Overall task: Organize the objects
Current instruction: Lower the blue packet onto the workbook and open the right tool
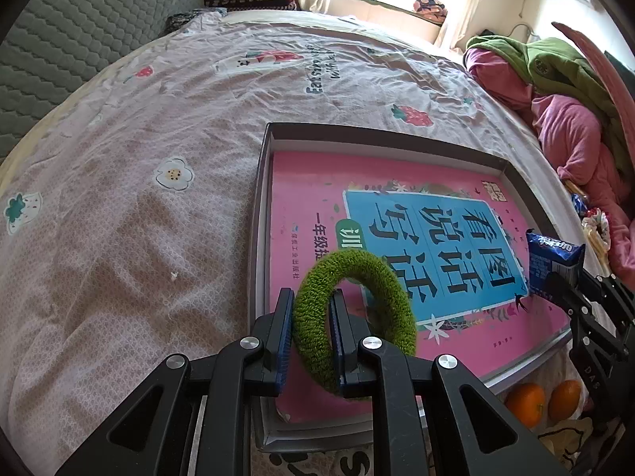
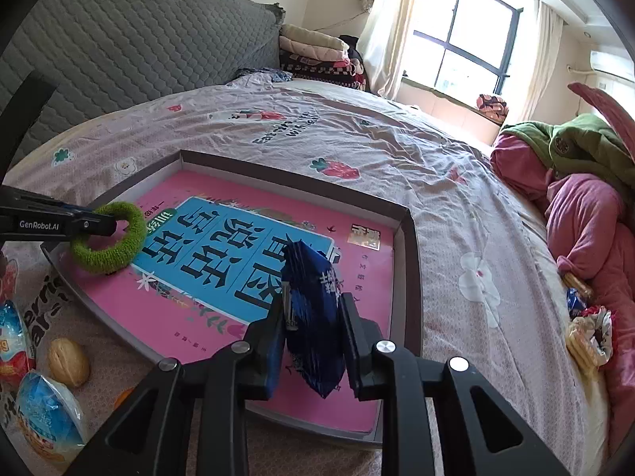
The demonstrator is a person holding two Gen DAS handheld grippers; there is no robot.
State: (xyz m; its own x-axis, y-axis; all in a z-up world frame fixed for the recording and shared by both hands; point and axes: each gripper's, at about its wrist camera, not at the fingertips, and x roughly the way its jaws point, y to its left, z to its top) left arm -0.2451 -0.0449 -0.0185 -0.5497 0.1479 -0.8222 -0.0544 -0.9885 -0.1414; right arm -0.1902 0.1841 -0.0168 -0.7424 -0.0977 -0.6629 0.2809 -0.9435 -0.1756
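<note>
The left tool [image 1: 311, 333] is clenched on a fuzzy green hair ring [image 1: 353, 321], one finger passing through the hole and the other pressing from outside, so the soft loop hangs from the pinch rather than being squashed flat. It hangs low over the pink workbook [image 1: 317, 206] that lies inside the shallow grey box lid [image 1: 260, 214], near the lid's near-left corner; from the right wrist view it looks close to the cover, but whether it touches is not clear.

The right tool [image 2: 313, 329] is grasping a dark blue snack packet [image 2: 313, 309] by its lower end, so the packet stands up between the pads, over the workbook toward the lid's near-right corner. Gripping the sealed end probably spares the contents.

The lid sits on the bed [image 1: 139, 198], apparently serving as the collecting tray, which would explain both items being brought over it. Still loose on the bed beyond the lid's near edge are two oranges [image 1: 526, 404], a walnut [image 2: 68, 363] and blue-wrapped packets [image 2: 49, 408], seemingly yet to be gathered.
</note>
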